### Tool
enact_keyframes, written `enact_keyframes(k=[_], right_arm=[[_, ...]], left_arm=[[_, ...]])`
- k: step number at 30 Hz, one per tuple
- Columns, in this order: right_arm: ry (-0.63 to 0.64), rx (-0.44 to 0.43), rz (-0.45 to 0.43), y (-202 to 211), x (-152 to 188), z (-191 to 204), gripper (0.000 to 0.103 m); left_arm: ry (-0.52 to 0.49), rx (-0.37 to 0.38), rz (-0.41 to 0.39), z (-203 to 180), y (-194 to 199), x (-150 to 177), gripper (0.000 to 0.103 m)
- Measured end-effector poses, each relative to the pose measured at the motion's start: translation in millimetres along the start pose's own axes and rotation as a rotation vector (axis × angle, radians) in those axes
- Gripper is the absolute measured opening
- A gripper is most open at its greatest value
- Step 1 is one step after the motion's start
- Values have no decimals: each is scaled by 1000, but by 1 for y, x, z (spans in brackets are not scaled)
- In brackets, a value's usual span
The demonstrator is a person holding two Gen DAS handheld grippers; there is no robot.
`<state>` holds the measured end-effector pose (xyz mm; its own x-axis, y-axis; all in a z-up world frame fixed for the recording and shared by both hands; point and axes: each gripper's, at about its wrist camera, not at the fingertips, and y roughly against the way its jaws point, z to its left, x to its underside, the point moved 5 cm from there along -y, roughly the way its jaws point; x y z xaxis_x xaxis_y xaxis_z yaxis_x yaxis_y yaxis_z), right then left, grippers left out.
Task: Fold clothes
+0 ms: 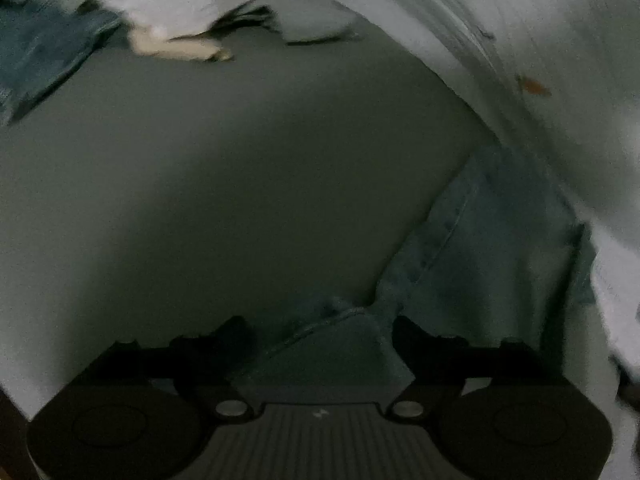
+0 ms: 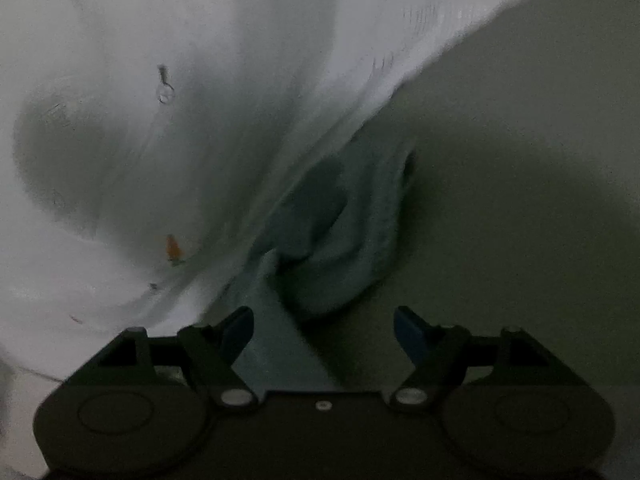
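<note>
A white shirt (image 1: 540,40) with a small orange mark hangs at the right of the left wrist view, over a blue denim garment (image 1: 492,248). My left gripper (image 1: 324,334) is open, with a corner of the denim lying between its fingers. In the right wrist view the white shirt (image 2: 192,128) fills the left and top, and bunched blue denim (image 2: 352,248) lies just beyond my right gripper (image 2: 324,328). The right gripper is open, with a strip of denim running between its fingers. The scene is dim and blurred.
A grey-green table surface (image 1: 220,168) spreads across the left wrist view. More clothes lie at its far edge: a blue denim piece (image 1: 44,52), a white and cream heap (image 1: 172,28) and a grey folded piece (image 1: 316,20). Bare surface (image 2: 520,160) lies right of the denim.
</note>
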<state>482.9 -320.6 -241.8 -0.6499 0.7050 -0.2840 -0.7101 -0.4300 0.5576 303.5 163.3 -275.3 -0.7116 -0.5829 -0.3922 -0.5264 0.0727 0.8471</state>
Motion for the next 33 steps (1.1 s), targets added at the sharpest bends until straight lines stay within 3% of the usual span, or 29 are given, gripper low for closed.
enact_keyframes(k=[4, 5, 6, 8, 10, 12, 14, 17, 21, 24, 27, 29, 31, 32, 33], right_arm=[[-111, -64, 51, -63, -8, 3, 78], [-121, -78, 60, -77, -7, 8, 78], [-128, -90, 68, -90, -6, 13, 78], [-91, -76, 81, -106, -2, 24, 76], [-32, -13, 79, -122, 1, 35, 64], [-9, 1, 102, -134, 4, 45, 25], [17, 8, 100, -136, 3, 57, 11], [91, -49, 34, -114, -9, 94, 6], [135, -193, -122, -51, -47, 146, 6], [196, -274, -303, 21, -88, 175, 5], [226, -309, -502, 91, -124, 172, 5], [307, -257, -622, 120, -139, 162, 6], [381, -90, -673, 130, -151, 140, 12], [389, 12, -630, 128, -156, 122, 34], [382, 98, -576, 121, -158, 107, 65]], left_arm=[[-1, 16, 56, -8, -18, -6, 78], [-9, 0, 69, -9, -21, -7, 73], [-30, -36, 81, -10, -23, -6, 60], [-59, -41, 73, -10, -23, -6, 53], [-46, -44, 56, -9, -18, -3, 45], [-57, -77, 26, -11, -15, 0, 39], [-81, -126, -13, -18, -11, 1, 35], [-94, -189, -80, -27, 3, -4, 27], [-126, -186, -191, -46, 25, -38, 22], [-188, -117, -283, -83, 38, -69, 22], [-301, -22, -400, -141, 51, -106, 22], [-346, 20, -422, -175, 45, -127, 26], [-403, 21, -405, -205, 27, -145, 37], [-424, 10, -394, -214, 19, -150, 37], [-431, -2, -386, -219, 13, -153, 36]])
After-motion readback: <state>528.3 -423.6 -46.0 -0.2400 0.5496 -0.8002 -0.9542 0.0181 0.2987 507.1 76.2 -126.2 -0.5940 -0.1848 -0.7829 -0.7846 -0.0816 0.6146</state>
